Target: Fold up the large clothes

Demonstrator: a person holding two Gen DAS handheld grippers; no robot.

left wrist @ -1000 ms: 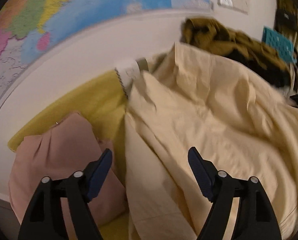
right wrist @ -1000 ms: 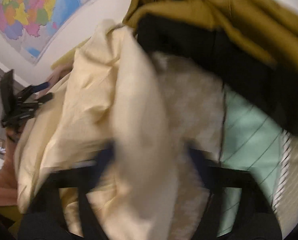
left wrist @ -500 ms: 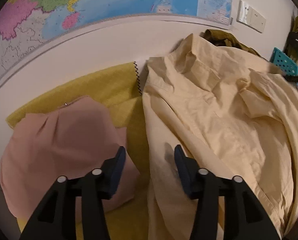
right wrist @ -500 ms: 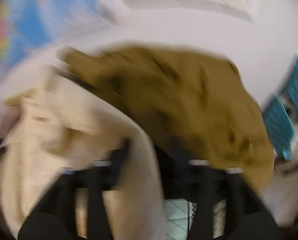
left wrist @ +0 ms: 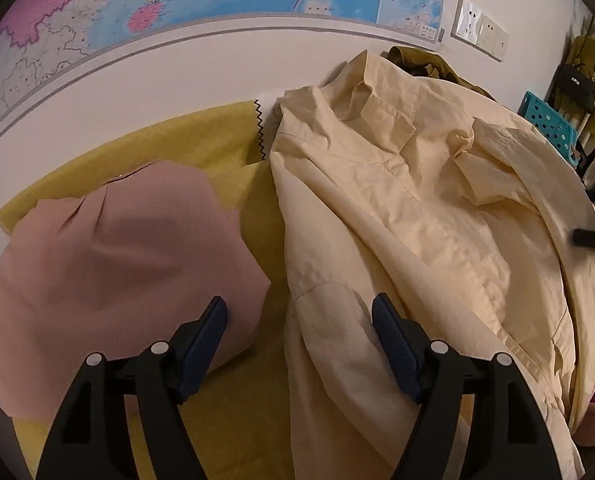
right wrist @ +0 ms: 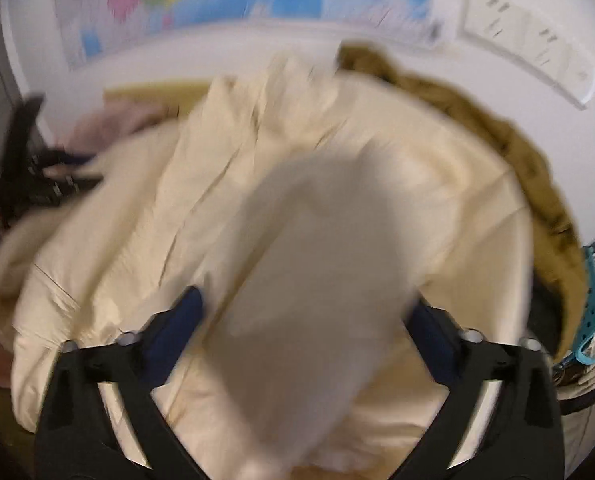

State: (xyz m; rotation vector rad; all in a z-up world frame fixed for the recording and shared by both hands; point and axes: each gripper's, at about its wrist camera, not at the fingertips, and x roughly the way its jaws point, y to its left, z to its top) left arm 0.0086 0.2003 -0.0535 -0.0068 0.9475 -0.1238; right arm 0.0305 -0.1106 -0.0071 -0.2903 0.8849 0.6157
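Note:
A large cream shirt (left wrist: 417, 208) lies spread on a yellow cloth (left wrist: 177, 140), collar toward the wall. My left gripper (left wrist: 297, 304) hovers over its left edge. Its jaws are opening, with only the sleeve seam and yellow cloth below them and nothing gripped. In the right wrist view, my right gripper (right wrist: 305, 300) is above the same shirt (right wrist: 257, 160). Its jaws are opening too, and a blurred loose fold of cream fabric hangs between them without being pressed. The left gripper (right wrist: 37, 184) also shows at the left of that view.
A folded pink garment (left wrist: 117, 248) sits left of the shirt. An olive garment (left wrist: 421, 60) is heaped behind it by the wall. A teal basket (left wrist: 545, 120) stands to the right. A map (left wrist: 217, 0) and wall sockets (left wrist: 479, 32) are on the wall.
The right gripper let go of the cream fabric and swung up over the shirt. The shirt now lies flatter. The left gripper's jaws narrowed, then widened, and it shifted toward the pink garment.

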